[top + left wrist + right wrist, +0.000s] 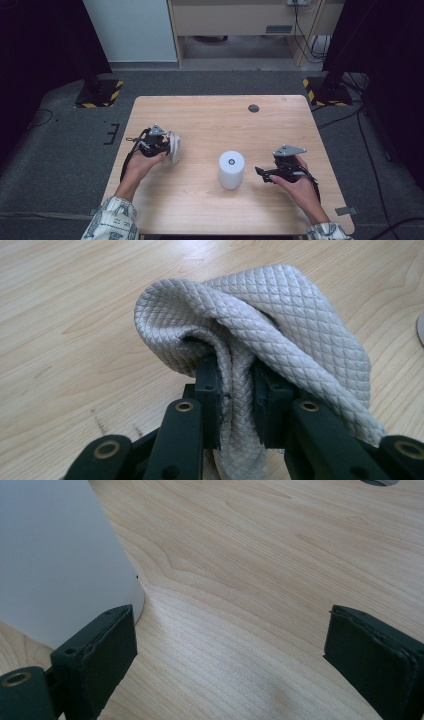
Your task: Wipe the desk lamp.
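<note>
Left gripper [165, 146] clenched on a grey quilted cloth [260, 335], a fold pinched tight between the two black jaws, the rest bunched up above and draped over the right jaw. Cloth [173, 146] held at the left part of the wooden table [210, 115], close over the tabletop. Right gripper [230, 650] released, jaws wide apart with bare wood between them, resting low at the right part of the table. White cylinder [231, 169] upright between the two hands, just beside the right gripper's [261, 172] jaw tips. Small dark round disc [253, 108] near the far edge.
</note>
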Demonstrator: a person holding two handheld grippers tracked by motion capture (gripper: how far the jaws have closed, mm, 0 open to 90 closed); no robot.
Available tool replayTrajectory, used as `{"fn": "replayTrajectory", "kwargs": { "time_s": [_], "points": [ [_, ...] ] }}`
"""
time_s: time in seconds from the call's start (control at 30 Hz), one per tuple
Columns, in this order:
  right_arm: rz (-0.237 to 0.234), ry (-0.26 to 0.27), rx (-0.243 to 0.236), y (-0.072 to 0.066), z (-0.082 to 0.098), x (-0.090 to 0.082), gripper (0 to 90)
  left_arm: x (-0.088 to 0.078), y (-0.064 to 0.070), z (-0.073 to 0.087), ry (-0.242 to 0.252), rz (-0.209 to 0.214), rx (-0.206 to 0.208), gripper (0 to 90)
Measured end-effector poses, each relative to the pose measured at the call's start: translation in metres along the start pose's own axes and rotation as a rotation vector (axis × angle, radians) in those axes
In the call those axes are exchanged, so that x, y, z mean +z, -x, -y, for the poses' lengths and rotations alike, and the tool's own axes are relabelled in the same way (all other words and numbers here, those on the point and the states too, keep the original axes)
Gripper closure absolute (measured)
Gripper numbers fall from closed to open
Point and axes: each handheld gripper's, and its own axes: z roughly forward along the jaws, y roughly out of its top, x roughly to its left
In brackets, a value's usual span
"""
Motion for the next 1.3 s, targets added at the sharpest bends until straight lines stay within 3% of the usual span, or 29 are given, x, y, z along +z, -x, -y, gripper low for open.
{"fn": "replayTrajectory", "kwargs": {
  "time_s": [0.2,0.33,0.47,0.7,0.93,1.17,1.3],
  "points": [
    [0.002,-0.003,0.001,0.001,0.000,-0.001,7.1,0.015,0.007,-0.006,-0.001,-0.002,-0.018,70.8],
    [0.007,0.006,0.003,0.004,0.000,-0.003,6.9,0.017,0.011,-0.010,0.026,-0.022,-0.048,33.4],
    [0.011,0.005,0.008,0.006,0.001,-0.004,6.9,0.008,0.016,-0.011,0.063,-0.039,-0.038,19.5],
    [0.025,0.010,0.018,0.007,0.000,-0.004,6.5,-0.010,0.015,-0.008,0.102,-0.064,-0.038,11.1],
    [0.062,0.030,0.040,0.015,0.000,-0.009,5.9,-0.025,0.007,0.012,0.129,-0.074,-0.087,8.4],
    [0.143,0.053,0.096,0.030,0.002,-0.016,6.2,-0.033,0.002,0.034,0.121,-0.099,-0.092,7.1],
    [0.164,0.037,0.127,0.042,0.007,-0.018,5.7,-0.035,0.001,0.048,0.079,-0.126,-0.070,6.3]
  ]
}}
